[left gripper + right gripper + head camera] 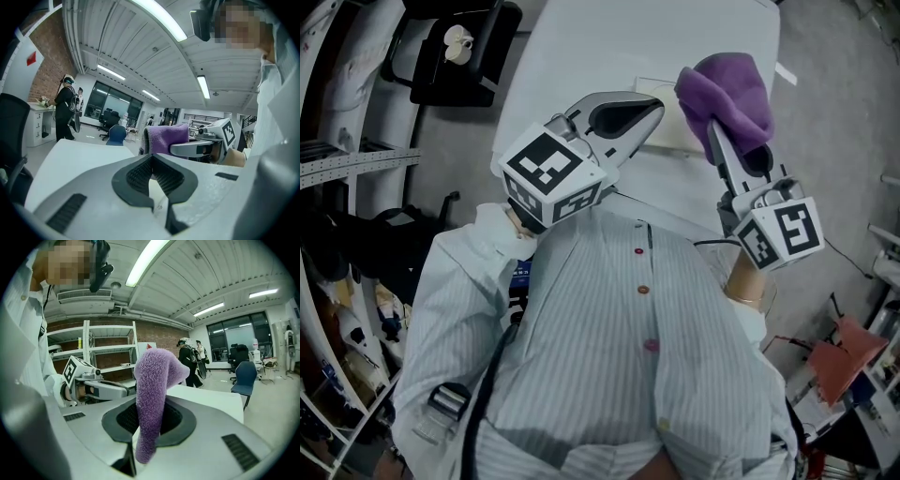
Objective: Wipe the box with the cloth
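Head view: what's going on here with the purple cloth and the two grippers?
A person holds a gripper in each hand over a white table. The right gripper is shut on a purple cloth that flops over its tip; the left gripper is shut and empty. A pale box lies on the table beyond them, and the cloth seems raised off it, not wiping.

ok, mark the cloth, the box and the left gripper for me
cloth (151, 394): right gripper view, middle of the upright purple fold.
box (680, 139): head view, pale part showing just left of the cloth.
left gripper (151, 157): left gripper view, where the shut jaw tips meet.
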The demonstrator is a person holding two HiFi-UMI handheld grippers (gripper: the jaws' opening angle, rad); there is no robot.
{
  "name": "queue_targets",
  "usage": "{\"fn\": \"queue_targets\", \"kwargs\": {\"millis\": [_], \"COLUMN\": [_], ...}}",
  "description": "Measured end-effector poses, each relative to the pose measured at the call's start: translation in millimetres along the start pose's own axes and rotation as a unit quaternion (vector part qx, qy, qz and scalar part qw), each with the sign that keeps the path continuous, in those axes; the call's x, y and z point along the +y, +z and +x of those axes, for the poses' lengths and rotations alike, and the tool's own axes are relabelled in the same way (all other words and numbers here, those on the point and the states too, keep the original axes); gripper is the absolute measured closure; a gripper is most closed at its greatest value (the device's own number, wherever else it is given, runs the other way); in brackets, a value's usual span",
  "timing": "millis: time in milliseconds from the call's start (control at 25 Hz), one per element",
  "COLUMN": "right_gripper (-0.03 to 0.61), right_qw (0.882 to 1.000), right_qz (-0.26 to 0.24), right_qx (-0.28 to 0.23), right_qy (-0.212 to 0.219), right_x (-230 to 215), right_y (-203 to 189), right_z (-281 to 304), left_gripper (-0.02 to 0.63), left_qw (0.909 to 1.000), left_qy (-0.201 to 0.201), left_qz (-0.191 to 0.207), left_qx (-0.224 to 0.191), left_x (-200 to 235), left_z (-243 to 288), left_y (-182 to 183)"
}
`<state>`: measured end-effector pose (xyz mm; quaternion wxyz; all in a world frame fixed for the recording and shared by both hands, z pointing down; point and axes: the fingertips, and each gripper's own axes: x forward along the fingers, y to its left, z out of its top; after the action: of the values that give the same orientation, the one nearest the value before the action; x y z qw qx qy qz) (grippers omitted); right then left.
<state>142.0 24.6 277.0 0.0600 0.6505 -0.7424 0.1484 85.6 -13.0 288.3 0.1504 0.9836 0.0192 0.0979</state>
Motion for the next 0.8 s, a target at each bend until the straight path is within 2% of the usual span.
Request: {"fn": "queue_targets", "kwargs": {"millis": [440, 800], "right_gripper": [0.517, 0.517], "right_qw": [1.000, 1.000], "right_qz": [-0.005, -0.003], "right_qx": [0.013, 0.017], "right_qy": [-0.010, -0.011], "right_x": [0.0, -0.1], "right_y": [-10.9, -11.1], "right_z": [0.6, 1.5], "left_gripper": [0.604, 0.604], "left_qw": [0.9999, 0.9999], "left_qy": [0.011, 0.003], "left_qz": [0.001, 0.003], "left_qx": [0.002, 0.010], "left_x": [5.3, 3.7], "left_z": [-2.8, 0.6], "left_y": [-6.5, -8.6]}}
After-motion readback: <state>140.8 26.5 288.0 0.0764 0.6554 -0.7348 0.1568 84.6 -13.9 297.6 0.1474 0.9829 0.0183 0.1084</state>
